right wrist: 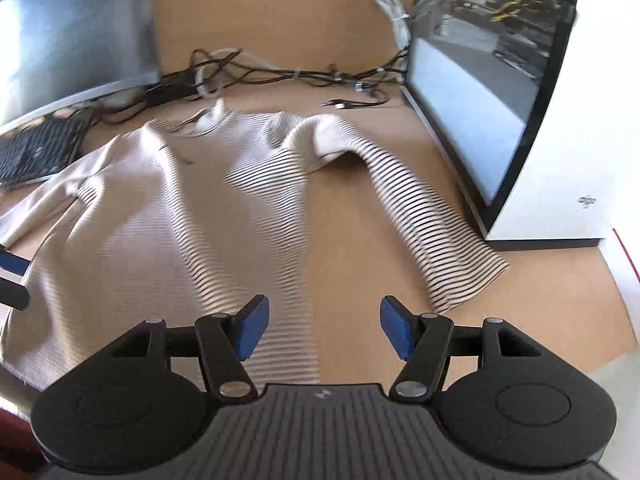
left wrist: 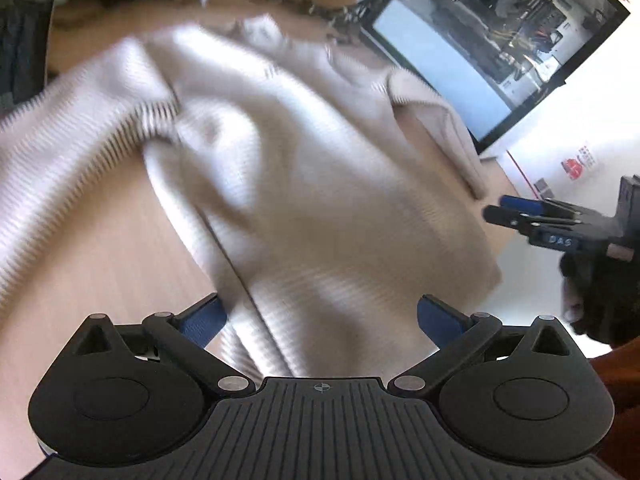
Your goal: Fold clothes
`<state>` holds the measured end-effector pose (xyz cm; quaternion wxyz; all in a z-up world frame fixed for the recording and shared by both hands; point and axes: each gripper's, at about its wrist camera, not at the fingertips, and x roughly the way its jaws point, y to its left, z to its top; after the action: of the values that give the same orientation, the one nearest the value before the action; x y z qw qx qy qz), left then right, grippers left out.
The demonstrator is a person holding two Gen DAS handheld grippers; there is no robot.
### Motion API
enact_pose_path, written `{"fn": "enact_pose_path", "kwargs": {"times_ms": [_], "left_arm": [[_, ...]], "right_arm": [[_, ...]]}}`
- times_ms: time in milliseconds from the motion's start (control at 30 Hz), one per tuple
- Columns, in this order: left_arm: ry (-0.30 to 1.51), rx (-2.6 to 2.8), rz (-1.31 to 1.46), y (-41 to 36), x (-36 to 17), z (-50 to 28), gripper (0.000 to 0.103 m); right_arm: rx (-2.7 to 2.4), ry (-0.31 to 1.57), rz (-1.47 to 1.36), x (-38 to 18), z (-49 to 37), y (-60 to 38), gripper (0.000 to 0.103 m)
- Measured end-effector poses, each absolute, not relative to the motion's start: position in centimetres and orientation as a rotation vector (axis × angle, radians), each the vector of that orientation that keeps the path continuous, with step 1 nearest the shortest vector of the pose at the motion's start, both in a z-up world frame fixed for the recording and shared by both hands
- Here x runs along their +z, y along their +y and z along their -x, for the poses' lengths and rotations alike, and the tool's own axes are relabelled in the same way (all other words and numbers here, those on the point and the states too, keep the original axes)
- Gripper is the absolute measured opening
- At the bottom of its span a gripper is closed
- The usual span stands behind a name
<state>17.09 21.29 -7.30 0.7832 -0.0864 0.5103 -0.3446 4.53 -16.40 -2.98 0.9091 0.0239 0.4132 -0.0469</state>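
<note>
A cream sweater with thin dark stripes (left wrist: 304, 168) lies rumpled on the wooden table (left wrist: 120, 248), body towards me, one sleeve to the left. In the right wrist view the sweater (right wrist: 168, 216) spreads across the table, its right sleeve (right wrist: 432, 232) bent down towards the front right. My left gripper (left wrist: 320, 320) is open over the sweater's hem, holding nothing. My right gripper (right wrist: 320, 328) is open above the hem's right edge, holding nothing. The right gripper also shows at the right of the left wrist view (left wrist: 520, 216).
A glass-sided white computer case (right wrist: 500, 112) stands on the right, close to the sleeve. Tangled cables (right wrist: 260, 76) lie along the back of the table. A dark keyboard (right wrist: 36, 148) and a grey panel (right wrist: 72, 28) are at the back left.
</note>
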Motion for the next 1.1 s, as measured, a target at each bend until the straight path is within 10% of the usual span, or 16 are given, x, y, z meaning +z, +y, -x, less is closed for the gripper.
{"fn": "enact_pose_path", "kwargs": {"times_ms": [1100], "left_arm": [[0.934,0.028,0.002,21.0,-4.0,-5.1,0.103]], "right_arm": [[0.794,0.593,0.677,-9.0,0.0,-1.2,0.07]]}}
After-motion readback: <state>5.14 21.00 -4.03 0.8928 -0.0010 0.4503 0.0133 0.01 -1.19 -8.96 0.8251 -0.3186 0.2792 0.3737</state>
